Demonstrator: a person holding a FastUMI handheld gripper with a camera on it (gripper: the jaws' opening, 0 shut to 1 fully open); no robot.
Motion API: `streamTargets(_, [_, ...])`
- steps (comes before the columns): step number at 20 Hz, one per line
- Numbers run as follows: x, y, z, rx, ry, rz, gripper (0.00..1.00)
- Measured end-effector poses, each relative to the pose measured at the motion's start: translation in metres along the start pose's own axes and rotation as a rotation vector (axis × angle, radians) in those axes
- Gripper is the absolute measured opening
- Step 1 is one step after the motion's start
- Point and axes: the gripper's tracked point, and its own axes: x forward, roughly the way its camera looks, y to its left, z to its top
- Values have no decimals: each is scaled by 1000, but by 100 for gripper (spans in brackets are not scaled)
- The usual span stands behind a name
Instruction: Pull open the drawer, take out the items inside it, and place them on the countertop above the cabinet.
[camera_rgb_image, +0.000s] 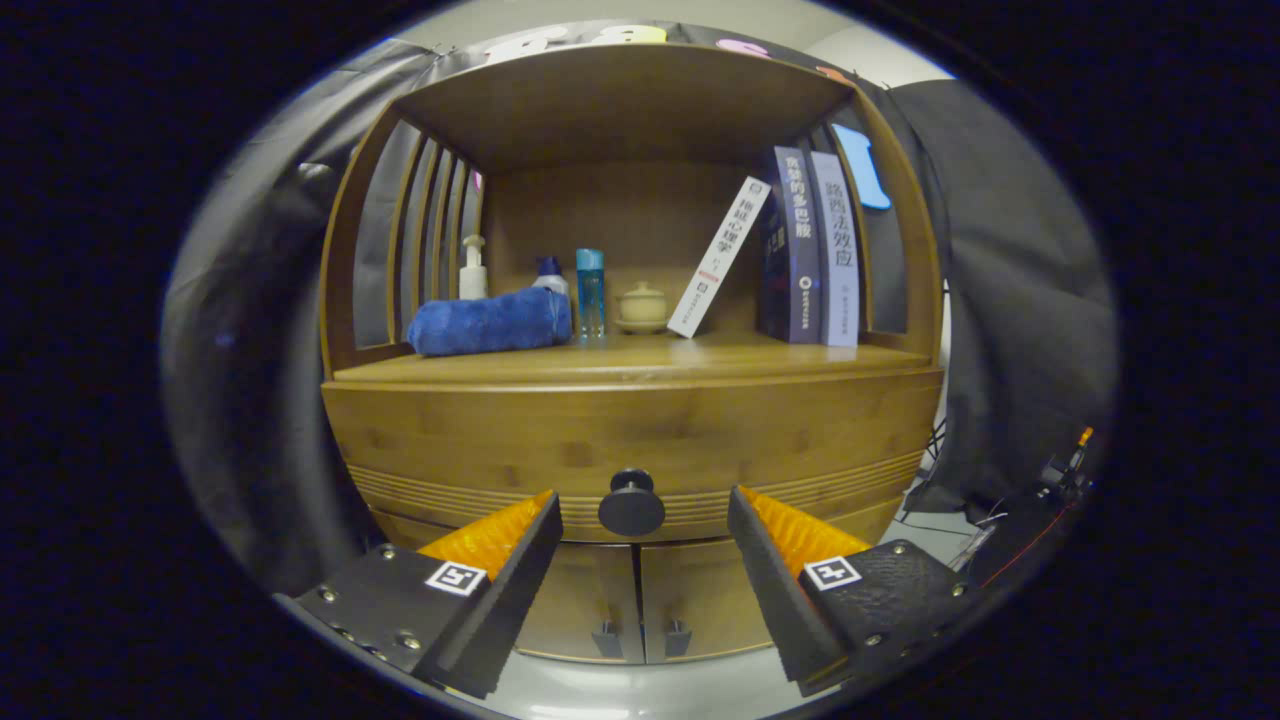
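A wooden cabinet faces me. Its drawer (630, 440) is shut, with a round dark knob (631, 505) at the middle of its front. My gripper (640, 510) is open, one finger on each side of the knob and neither touching it. The knob sits between the fingertips (545, 505), level with them. The drawer's contents are hidden. Above the drawer lies the wooden countertop (640, 360), under a shelf roof.
On the countertop rest a rolled blue towel (490, 322), a pump bottle (473, 268), a blue bottle (590, 292), a small lidded pot (642, 305), a leaning white book (718, 257) and two upright books (815, 250). Two lower doors (640, 600) sit below the drawer.
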Motion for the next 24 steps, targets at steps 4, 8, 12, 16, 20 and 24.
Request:
streamTargets(4, [21,2,-2,52,-5,12,100])
streamTargets(8, [41,11,0,36,-27,26,57])
streamTargets(12, [43,11,-3,115,-38,54,47])
streamTargets(16, [44,10,1,260,-46,63,43])
streamTargets(20, [37,7,1,14,-30,47,33])
streamTargets(24, [18,9,-3,-70,-32,43,26])
